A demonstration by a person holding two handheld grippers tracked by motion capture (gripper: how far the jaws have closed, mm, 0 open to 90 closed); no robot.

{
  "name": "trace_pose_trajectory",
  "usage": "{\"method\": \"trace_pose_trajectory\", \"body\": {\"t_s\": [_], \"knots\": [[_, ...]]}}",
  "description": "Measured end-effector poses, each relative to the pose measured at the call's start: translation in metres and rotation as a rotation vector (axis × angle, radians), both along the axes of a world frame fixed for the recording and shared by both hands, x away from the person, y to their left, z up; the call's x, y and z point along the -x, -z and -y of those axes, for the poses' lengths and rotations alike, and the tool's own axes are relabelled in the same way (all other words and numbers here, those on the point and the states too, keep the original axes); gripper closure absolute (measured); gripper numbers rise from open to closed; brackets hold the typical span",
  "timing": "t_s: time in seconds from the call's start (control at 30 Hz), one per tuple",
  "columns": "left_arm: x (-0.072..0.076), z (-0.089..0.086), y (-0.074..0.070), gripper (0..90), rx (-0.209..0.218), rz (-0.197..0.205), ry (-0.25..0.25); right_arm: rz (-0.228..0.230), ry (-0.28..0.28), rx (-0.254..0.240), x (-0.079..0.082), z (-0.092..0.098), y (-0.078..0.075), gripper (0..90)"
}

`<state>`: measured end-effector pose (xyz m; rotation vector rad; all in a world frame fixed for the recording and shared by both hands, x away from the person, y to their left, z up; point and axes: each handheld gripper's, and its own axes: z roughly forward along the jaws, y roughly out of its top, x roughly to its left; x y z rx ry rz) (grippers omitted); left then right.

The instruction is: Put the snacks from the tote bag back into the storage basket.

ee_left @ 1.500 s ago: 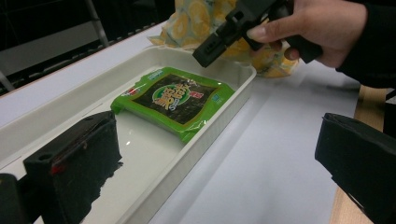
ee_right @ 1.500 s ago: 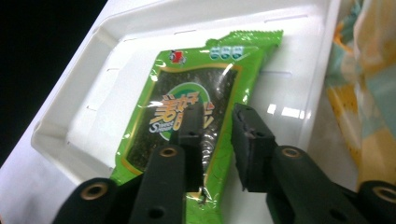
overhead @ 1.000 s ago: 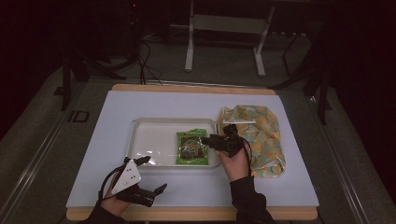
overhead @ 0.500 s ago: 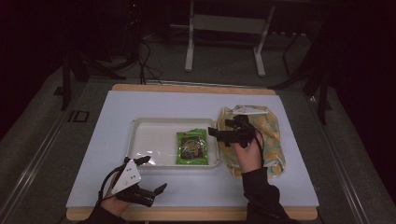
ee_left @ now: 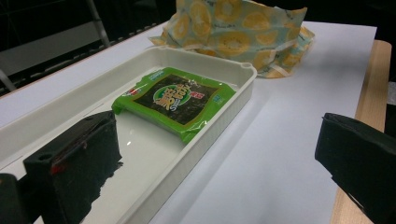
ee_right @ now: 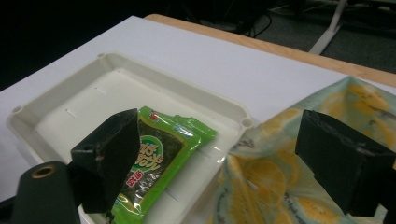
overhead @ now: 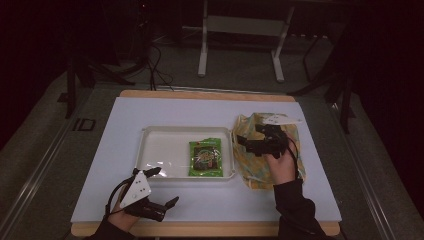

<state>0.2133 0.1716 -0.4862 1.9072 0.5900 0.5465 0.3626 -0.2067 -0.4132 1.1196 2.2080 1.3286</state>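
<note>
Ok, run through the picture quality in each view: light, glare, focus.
High view: the table is lit, the room behind it sinks into near black, and the image is soft, so the print on the packet is unreadable. Left gripper view: the tray floor is glossy and mirrors the near jaw; the packet is sharp, the jaws blurred. Right gripper view: even light, jaws out of focus, bag a little soft.

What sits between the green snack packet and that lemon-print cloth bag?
In the high view, the right wall of the white plastic tray separates the green snack packet from the lemon-print cloth bag; the bag's edge rests against it.
</note>
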Motion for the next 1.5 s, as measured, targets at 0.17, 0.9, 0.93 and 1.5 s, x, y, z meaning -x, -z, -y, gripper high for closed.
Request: {"method": "trace_pose_trajectory", "body": {"t_s": [0.17, 0.9, 0.93, 1.5], "knots": [[0.000, 0.000, 0.000, 0.4, -0.002, 0.000, 0.001, 0.028, 0.033, 0.021, 0.005, 0.011, 0.001, 13.6], [0.001, 0.000, 0.000, 0.4, -0.004, 0.001, 0.003, 0.089, 0.194, 0.062, 0.032, 0.070, 0.022, 13.8], [0.001, 0.000, 0.000, 0.4, -0.004, 0.001, 0.003, 0.094, 0.200, 0.064, 0.033, 0.072, 0.023, 13.8], [0.001, 0.001, 0.000, 0.4, -0.004, 0.000, 0.007, 0.146, 0.279, 0.062, 0.055, 0.099, 0.028, 13.7]]}}
